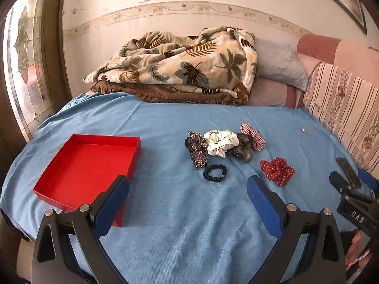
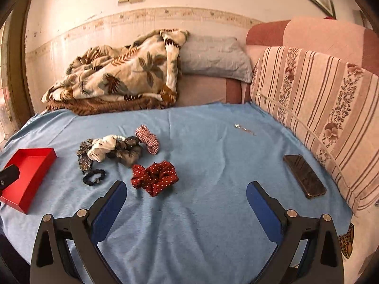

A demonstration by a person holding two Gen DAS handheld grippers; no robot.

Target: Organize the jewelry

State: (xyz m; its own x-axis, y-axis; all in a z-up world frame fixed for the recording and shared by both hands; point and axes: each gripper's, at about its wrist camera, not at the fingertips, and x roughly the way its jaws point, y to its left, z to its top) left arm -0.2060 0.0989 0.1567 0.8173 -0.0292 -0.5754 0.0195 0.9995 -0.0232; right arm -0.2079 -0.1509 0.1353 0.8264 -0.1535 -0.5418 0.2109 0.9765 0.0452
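Note:
An empty red box (image 1: pixel 85 165) sits on the blue cloth at the left; it also shows in the right wrist view (image 2: pixel 28 172). A cluster of hair pieces lies mid-cloth: a beaded brown clip (image 1: pixel 196 149), a white scrunchie (image 1: pixel 219 143), a dark scrunchie (image 1: pixel 244 149) and a red checked scrunchie (image 1: pixel 252 135). A small black hair tie (image 1: pixel 214 173) and a red dotted scrunchie (image 2: pixel 155 178) lie nearer. A small silver piece (image 2: pixel 244 129) lies far right. My left gripper (image 1: pixel 188 190) is open and empty above the cloth. My right gripper (image 2: pixel 187 195) is open and empty, just right of the red dotted scrunchie.
A dark phone (image 2: pixel 304 176) lies at the cloth's right edge beside a striped floral cushion (image 2: pixel 319 99). A leaf-print blanket (image 1: pixel 180 66) and a grey pillow (image 2: pixel 213 56) are piled at the back by the wall.

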